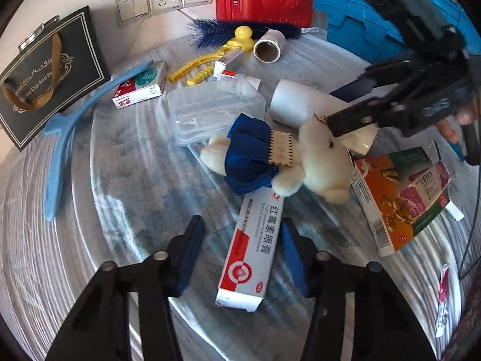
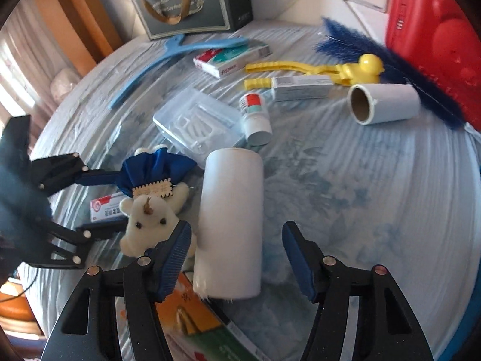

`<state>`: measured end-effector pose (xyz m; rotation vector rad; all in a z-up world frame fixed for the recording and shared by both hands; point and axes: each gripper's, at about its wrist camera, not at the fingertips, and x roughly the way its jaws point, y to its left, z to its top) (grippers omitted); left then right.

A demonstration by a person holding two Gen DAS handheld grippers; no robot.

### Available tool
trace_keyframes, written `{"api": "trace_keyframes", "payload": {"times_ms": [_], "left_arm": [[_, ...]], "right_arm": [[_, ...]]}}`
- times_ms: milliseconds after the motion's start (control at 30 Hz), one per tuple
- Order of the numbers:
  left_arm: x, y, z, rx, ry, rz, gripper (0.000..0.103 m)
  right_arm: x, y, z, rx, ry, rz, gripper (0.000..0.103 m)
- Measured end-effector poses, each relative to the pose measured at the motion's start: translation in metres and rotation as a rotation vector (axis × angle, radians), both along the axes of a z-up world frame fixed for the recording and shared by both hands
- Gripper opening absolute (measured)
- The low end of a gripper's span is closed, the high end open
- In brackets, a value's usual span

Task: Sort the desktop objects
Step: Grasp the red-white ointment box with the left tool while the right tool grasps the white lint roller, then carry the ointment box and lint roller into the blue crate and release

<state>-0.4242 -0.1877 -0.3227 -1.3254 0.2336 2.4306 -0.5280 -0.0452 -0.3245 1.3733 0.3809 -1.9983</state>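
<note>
Blue-padded grippers spread wide over a cluttered table

Blue pads line both tools, and both stand wide apart with nothing clamped. The left gripper [image 1: 240, 252] hovers low over the red-and-white ointment box [image 1: 251, 246], which lies lengthwise in the gap between its fingers; whether either pad touches the box cannot be told. The far end of that box is tucked under the plush bear [image 1: 282, 156], a cream toy in a blue dress lying on its side in the middle of the table.

The right gripper [image 2: 237, 258] straddles the near end of the white roll [image 2: 230, 225], which lies on the cloth-covered table [image 2: 360, 195] pointing away from the camera. Its left pad sits just beside the roll, close against the bear's head, while the right pad stands well clear of the roll. Seen from the left wrist, one of this tool's fingers reaches over the bear's head.

An orange-and-green carton [image 1: 399, 198] lies just beside the bear, under the right tool. Farther back lie a clear plastic case [image 1: 210, 111], a small white bottle [image 2: 255, 120], a cardboard-cored roll [image 2: 381, 103], yellow tongs [image 2: 315, 70] and a blue hanger [image 1: 75, 120]
</note>
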Motion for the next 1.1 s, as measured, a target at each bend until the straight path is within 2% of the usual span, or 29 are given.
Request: {"api": "trace_keyframes", "payload": {"times_ms": [67,100,200,367,467,633,733,900,1033,1100], "left_arm": [[0.004,0.003,0.001,0.004,-0.004,-0.018,0.031],[0.006,0.004,0.001,0.003,-0.002,-0.019,0.029],[0.011,0.004,0.000,0.020,0.000,0.018,0.027],[0.024,0.011,0.001,0.013,0.000,0.086,0.027],[0.038,0.013,0.013,0.003,0.013,0.108,0.026],[0.058,0.021,0.052,-0.015,0.096,0.119,0.026],[0.070,0.031,0.087,-0.023,0.173,0.119,0.026],[0.085,0.068,0.156,-0.061,0.339,0.093,0.026],[0.085,0.106,0.209,-0.045,0.443,0.044,0.027],[0.086,0.131,0.237,-0.010,0.493,0.012,0.027]], "right_arm": [[-0.001,-0.007,-0.008,0.026,-0.017,0.014,0.046],[0.000,-0.012,-0.012,0.050,-0.019,0.026,0.046],[0.006,-0.023,-0.016,0.119,0.029,0.073,0.045],[0.012,-0.022,-0.018,0.153,0.065,0.080,0.044],[0.018,-0.011,-0.006,0.109,0.066,0.058,0.044],[0.029,0.015,0.031,0.017,0.096,0.007,0.044],[0.039,0.029,0.062,-0.031,0.142,-0.024,0.044],[0.075,0.065,0.130,-0.120,0.265,-0.096,0.044],[0.117,0.103,0.185,-0.185,0.377,-0.178,0.044],[0.141,0.127,0.212,-0.213,0.436,-0.241,0.044]]}}
